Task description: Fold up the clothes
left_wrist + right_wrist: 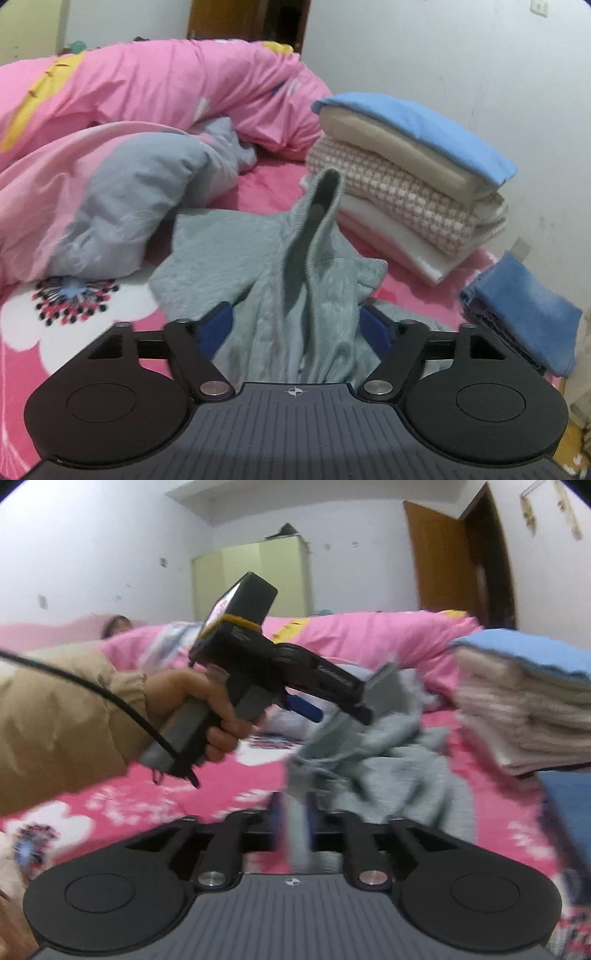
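Grey hoodie (266, 258) bunched on bed (266, 188); left hand-held gripper (295, 325) wide open astride it, right hand-held gripper (293, 823) pinching its edge.

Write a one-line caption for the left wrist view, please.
Left gripper open around a bunched grey-green garment on the pink floral bed sheet, beside stacked folded blankets.

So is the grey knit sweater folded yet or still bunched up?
Not folded: the grey knit sweater lies crumpled on the pink floral bedsheet, one ribbed end lifted, with cloth in both the left gripper and right gripper.
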Demonstrator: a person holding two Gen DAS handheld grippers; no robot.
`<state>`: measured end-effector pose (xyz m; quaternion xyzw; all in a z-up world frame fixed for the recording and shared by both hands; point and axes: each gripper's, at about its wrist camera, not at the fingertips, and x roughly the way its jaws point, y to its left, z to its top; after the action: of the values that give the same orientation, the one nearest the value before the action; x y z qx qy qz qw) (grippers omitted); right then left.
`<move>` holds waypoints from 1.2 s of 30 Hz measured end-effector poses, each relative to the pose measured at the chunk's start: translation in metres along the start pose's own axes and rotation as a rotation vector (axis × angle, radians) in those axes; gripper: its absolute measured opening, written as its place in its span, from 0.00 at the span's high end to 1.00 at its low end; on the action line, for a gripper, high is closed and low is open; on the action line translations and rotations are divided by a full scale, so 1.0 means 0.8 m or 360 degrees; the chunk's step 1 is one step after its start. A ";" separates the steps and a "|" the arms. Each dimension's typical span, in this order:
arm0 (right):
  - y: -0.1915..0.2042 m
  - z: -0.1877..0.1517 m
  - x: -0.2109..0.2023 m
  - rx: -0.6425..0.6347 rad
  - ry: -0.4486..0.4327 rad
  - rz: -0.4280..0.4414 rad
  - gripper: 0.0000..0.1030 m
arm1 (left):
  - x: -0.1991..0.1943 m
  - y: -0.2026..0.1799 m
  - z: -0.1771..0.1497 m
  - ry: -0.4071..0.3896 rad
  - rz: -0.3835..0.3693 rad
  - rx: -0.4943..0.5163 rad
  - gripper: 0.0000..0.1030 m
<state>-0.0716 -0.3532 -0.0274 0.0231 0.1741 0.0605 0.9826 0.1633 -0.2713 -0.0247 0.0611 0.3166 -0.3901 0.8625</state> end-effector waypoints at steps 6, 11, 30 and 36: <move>-0.006 -0.008 0.007 -0.0061 0.0048 -0.0009 0.46 | 0.020 0.008 0.007 -0.0001 0.0035 -0.0120 0.87; -0.008 -0.012 0.029 -0.0117 0.0111 -0.0025 0.70 | 0.004 0.019 0.008 -0.0088 0.0097 -0.0184 0.90; 0.049 -0.017 0.044 -0.0628 0.0091 -0.0246 0.81 | -0.086 0.073 0.005 -0.0336 0.0199 -0.0416 0.91; 0.048 0.047 0.017 -0.0385 -0.0103 -0.0038 0.84 | -0.145 0.120 -0.006 -0.0494 0.0260 -0.0535 0.91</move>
<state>-0.0503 -0.3144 0.0056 -0.0958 0.1342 0.0686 0.9839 0.1720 -0.1301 0.0266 -0.1186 0.2347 -0.2655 0.9276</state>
